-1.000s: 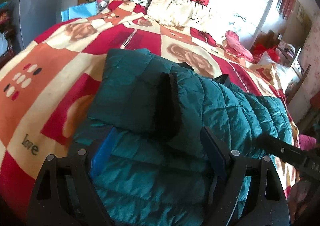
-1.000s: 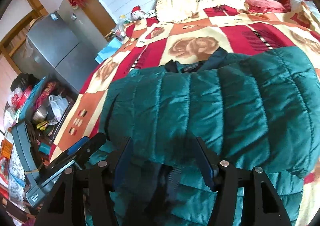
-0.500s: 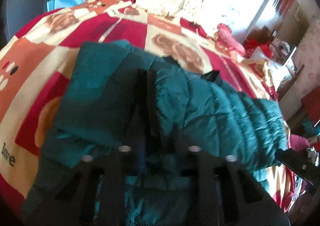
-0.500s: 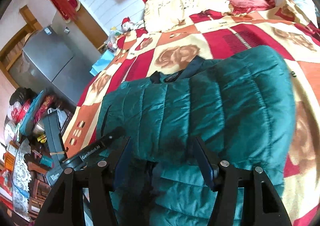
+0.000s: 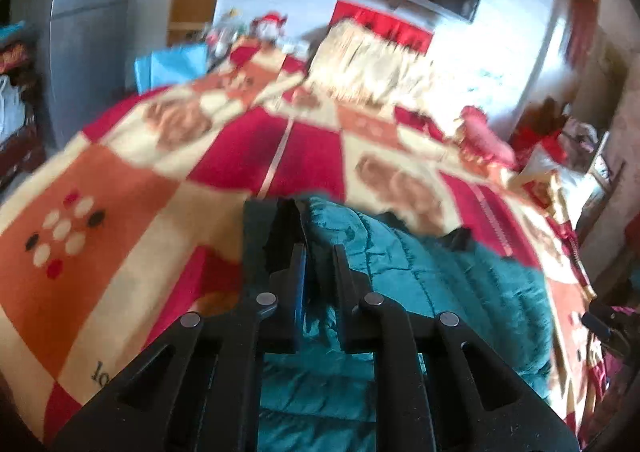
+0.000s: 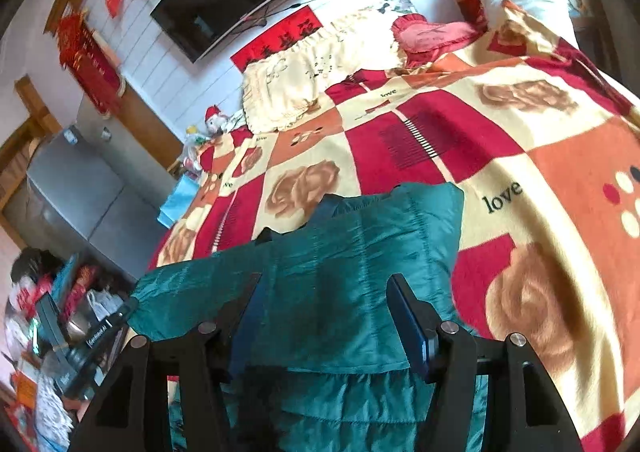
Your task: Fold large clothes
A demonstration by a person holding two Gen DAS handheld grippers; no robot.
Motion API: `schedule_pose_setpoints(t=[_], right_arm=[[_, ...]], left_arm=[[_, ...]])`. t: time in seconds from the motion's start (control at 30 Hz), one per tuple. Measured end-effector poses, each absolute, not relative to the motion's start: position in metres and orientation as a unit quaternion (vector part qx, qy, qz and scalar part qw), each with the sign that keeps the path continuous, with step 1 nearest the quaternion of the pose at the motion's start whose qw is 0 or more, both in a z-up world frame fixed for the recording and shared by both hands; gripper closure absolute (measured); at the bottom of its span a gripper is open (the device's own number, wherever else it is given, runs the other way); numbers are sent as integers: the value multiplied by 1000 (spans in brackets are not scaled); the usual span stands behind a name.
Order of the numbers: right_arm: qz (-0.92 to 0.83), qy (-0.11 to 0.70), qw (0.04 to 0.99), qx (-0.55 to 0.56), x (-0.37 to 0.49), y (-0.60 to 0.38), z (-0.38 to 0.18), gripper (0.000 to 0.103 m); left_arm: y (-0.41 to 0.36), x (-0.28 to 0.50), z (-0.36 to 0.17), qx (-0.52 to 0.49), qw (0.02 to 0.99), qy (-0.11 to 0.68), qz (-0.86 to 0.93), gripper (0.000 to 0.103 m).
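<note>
From the left wrist, the left gripper (image 5: 318,252) has its jaws drawn tight together on a bunched fold of the teal quilted jacket (image 5: 420,284), pinching the fabric near a dark-lined edge; the picture is smeared, so exactly which seam is caught cannot be made out. The jacket lies on the bed, over a red, orange and cream patchwork blanket (image 5: 132,188), with most of its bulk spreading to the right of the fingers and below them. A cream frilled pillow (image 5: 372,68) sits well apart at the head of the bed. From the right wrist, the right gripper (image 6: 324,316) stands at a middling width with a thick layered part of the jacket (image 6: 360,252) between its fingers; whether the pads really press on the padding or merely straddle it cannot be told. Here the jacket's near part is raised off the blanket (image 6: 520,132), and the left gripper's body shows at the lower left. The garment looks light, soft and puffy, with a slick shell that could slide out of a shallow pinch; it will sag and billow rather than hold a crease. A good hold would be at a stitched hem or seam, where the layers are thinner and firmer.
</note>
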State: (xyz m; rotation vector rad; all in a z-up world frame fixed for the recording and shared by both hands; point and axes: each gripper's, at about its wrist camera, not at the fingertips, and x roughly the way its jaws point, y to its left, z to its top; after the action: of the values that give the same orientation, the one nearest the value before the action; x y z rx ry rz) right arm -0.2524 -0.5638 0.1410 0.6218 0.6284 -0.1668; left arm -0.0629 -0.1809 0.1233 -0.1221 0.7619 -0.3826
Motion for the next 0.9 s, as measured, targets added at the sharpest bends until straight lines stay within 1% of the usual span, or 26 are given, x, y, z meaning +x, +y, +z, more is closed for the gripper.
schedule_pose_setpoints(t=[0.1,0.2,0.3,0.4,0.47,0.53,0.57,0.6,0.7,0.8,0.9], right_arm=[[-78,329,898,281,-234,-555,126,43],[-77,366,891,256,-207,-542,100,43],[-97,429,873,213,-179,-534,61,43],[-105,438,874,181,-173,-533,50,43],[-112,437,873,186,-178,-537,58,43],[-123,415,881,192,-188,-542,73,43],[-129,402,887,190,-194,-543,82,43],[-133,391,892,184,-198,-544,92,43],[-136,376,901,167,-199,-543,114,43],[-117,384,904,146,-185,-537,121,43],[-92,418,898,107,-162,-526,106,43]], left_arm=[[-181,-61,98,-45,902,392,-173,92],[-185,-60,76,-35,894,413,-169,92],[-183,-57,70,-50,881,430,-190,90],[-174,-55,79,-68,875,439,-192,86],[-167,-57,90,-74,880,431,-187,73],[-159,-64,105,-88,897,397,-172,38],[-157,-68,112,-94,906,377,-168,33],[-158,-72,117,-95,915,356,-166,30],[-175,-70,121,-51,925,337,-167,30],[-203,-58,103,18,923,350,-156,30],[-223,-46,79,49,912,379,-151,30]])
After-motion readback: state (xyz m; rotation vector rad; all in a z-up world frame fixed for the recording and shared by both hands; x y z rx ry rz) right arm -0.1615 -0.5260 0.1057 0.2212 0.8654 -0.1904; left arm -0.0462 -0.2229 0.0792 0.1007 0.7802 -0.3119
